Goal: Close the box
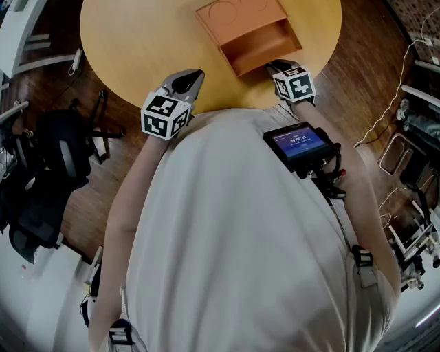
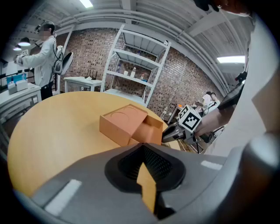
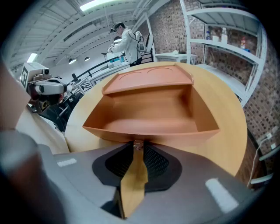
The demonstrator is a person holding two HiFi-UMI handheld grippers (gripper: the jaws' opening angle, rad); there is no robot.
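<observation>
On the round yellow table point(image 1: 137, 41) sits an orange box point(image 1: 237, 17). Its drawer point(image 1: 265, 42) is slid out toward the person. At the drawer's front wall, the right gripper point(image 1: 276, 67) has its jaws almost together, pinching a tiny knob point(image 3: 138, 145). The left gripper point(image 1: 191, 79) is over the table's near edge, apart from the box. Its jaws are pressed together on nothing.

The chest-mounted screen point(image 1: 300, 143) shows print too small to read; no other writing is legible.
</observation>
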